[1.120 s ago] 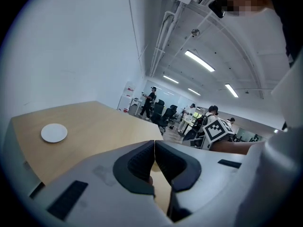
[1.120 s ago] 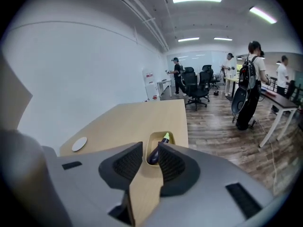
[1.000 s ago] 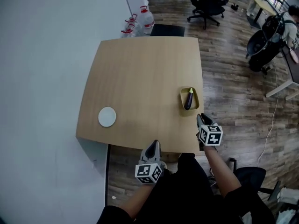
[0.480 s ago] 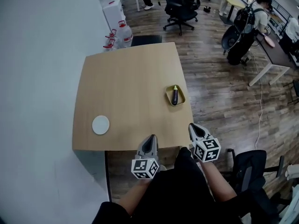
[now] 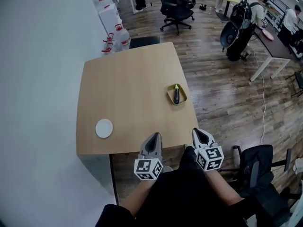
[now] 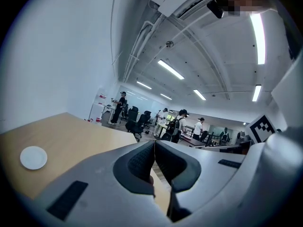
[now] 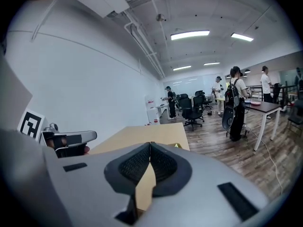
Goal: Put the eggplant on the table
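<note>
The dark purple eggplant (image 5: 176,95) lies in a small yellow-green dish (image 5: 183,99) near the right edge of the wooden table (image 5: 132,84). Both grippers hang at the table's near edge, close to my body and well short of the dish. My left gripper (image 5: 155,140) is shut with nothing between its jaws; in the left gripper view its pads (image 6: 142,161) meet. My right gripper (image 5: 200,134) is also shut and empty, just off the table's near right corner. A sliver of the dish (image 7: 176,145) shows over the right gripper's jaws.
A small white plate (image 5: 104,128) sits at the table's near left. A white wall runs along the left. Water bottles (image 5: 122,37) and a dark chair (image 5: 144,41) stand past the far edge. Office chairs (image 5: 176,8), a desk and people fill the back right; a black chair (image 5: 255,167) is at my right.
My right gripper has drawn back from beside the dish to the table's near corner. The left gripper rose slightly. The head view has swung, so the table sits lower left.
</note>
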The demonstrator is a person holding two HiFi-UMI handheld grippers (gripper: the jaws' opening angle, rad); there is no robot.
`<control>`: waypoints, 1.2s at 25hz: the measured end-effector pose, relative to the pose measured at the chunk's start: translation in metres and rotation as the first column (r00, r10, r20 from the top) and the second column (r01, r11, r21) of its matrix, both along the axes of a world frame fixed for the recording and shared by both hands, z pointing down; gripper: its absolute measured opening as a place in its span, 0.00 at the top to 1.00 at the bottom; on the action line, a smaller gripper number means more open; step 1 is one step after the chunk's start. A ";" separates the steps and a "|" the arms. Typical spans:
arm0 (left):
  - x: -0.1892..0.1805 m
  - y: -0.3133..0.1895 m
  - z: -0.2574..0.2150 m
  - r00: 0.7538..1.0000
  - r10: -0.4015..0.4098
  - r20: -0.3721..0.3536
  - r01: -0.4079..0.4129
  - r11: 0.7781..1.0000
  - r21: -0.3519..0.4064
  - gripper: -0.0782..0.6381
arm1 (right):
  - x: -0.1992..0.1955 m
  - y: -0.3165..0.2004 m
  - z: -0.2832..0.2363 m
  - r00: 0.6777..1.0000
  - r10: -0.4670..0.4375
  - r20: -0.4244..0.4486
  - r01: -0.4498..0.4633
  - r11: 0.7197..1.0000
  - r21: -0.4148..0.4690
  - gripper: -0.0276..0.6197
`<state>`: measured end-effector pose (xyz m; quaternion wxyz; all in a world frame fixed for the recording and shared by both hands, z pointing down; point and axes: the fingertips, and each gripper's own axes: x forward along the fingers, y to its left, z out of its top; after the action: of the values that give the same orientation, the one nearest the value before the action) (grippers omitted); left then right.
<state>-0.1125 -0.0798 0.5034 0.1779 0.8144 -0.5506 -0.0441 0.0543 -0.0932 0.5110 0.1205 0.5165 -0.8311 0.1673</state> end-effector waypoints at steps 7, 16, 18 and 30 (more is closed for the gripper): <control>-0.005 -0.003 -0.006 0.999 -0.040 -0.007 0.040 0.999 0.002 0.87 | 0.000 -0.004 -0.012 0.999 -0.029 -0.022 0.030 0.999 0.027 0.86; 0.000 -0.009 -0.009 0.998 -0.059 -0.009 0.059 0.998 0.002 0.87 | 0.014 -0.009 -0.021 1.000 -0.016 -0.022 0.017 0.999 0.048 0.86; 0.003 -0.010 -0.009 0.999 -0.054 -0.008 0.054 0.999 0.002 0.87 | 0.018 -0.010 -0.021 1.000 -0.002 -0.020 0.003 0.999 0.049 0.86; 0.026 -0.029 -0.011 0.999 -0.043 0.014 0.043 0.999 0.000 0.87 | 0.036 -0.022 -0.019 0.998 -0.004 -0.060 0.008 0.998 0.069 0.86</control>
<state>-0.0862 -0.1093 0.4924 0.1729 0.8027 -0.5692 -0.0422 0.0903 -0.1154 0.4917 0.1277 0.5225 -0.8341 0.1225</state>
